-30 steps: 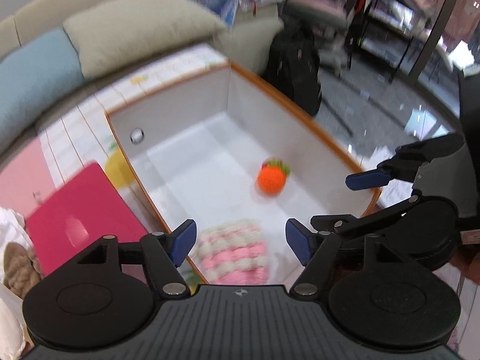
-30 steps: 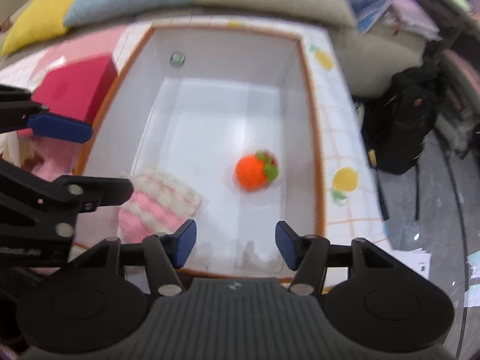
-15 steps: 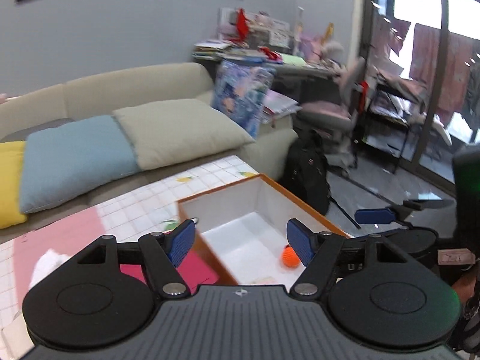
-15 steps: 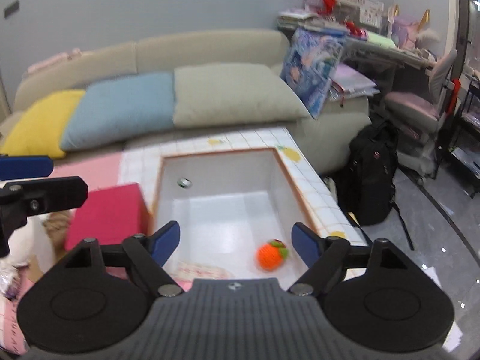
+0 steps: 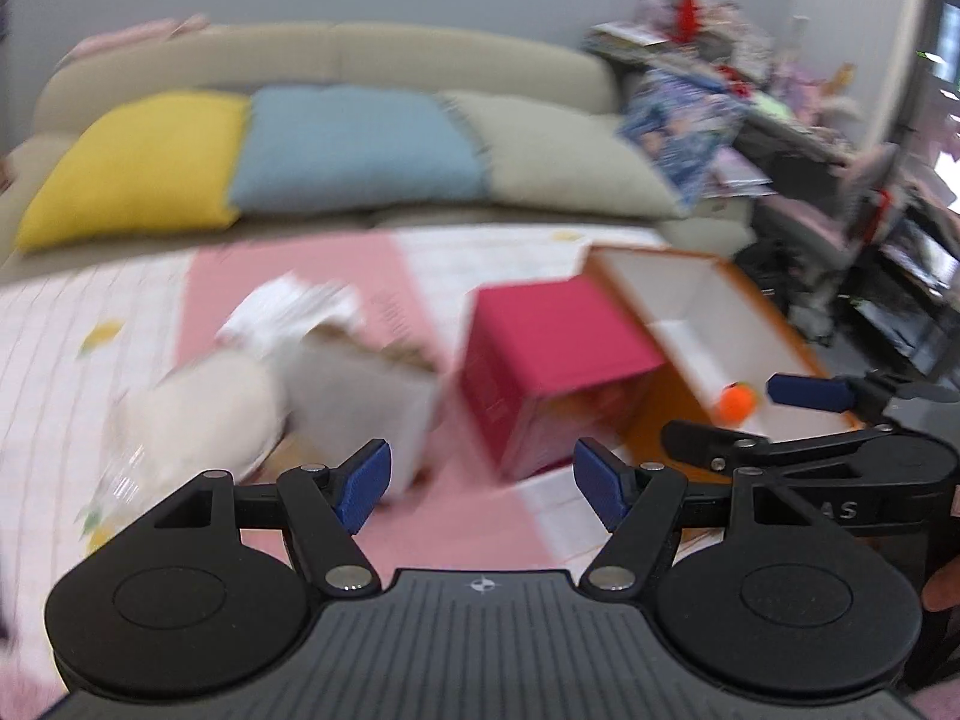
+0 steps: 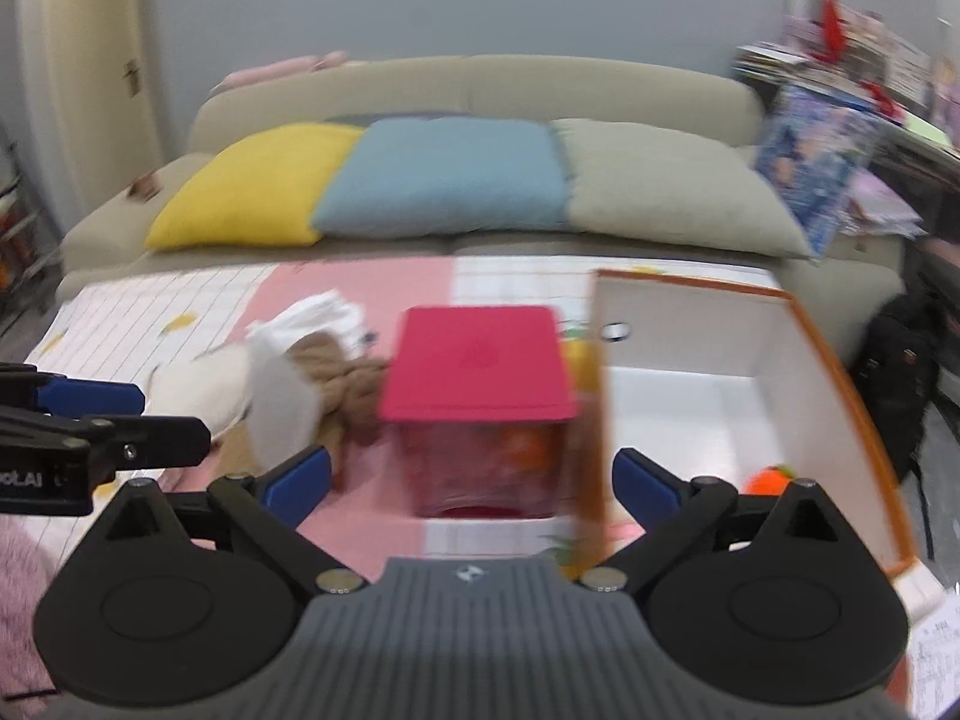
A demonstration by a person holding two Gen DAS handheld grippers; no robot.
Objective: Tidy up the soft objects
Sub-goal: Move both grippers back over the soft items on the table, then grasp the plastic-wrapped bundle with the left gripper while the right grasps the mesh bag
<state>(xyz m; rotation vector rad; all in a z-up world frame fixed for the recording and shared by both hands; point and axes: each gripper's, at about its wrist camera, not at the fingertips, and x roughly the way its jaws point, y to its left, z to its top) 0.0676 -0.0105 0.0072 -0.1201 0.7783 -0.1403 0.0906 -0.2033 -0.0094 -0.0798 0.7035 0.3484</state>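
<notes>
Two handheld grippers hover side by side above a tabletop (image 6: pixel 372 294) covered with a pink and white tiled cloth. Closest to the viewer, the left gripper (image 5: pixel 482 485) has its blue-tipped fingers (image 5: pixel 363 483) spread wide apart with nothing between them. The right gripper (image 6: pixel 471 480) also has its fingers (image 6: pixel 298 485) parted and empty.

Just beyond the fingers stands a pink box (image 6: pixel 477 408) with a flat magenta lid. To its left lies a loose heap of soft things: a cream plush piece (image 5: pixel 207 408), a brown knitted item (image 6: pixel 348 381) and white cloth (image 6: pixel 312 318), all touching one another; the blur hides finer detail. To the right of the pink box, right against it, sits a large open box (image 6: pixel 840 384) with white inner walls and an orange rim. A small orange knitted ball (image 6: pixel 770 480) rests on its floor near the front.

Farther back is a beige sofa (image 6: pixel 480 84) carrying three cushions in a row: yellow (image 6: pixel 252 186), blue (image 6: pixel 444 177) and grey-beige (image 6: pixel 672 186). Cluttered shelves (image 6: pixel 864 48) stand at the far right
</notes>
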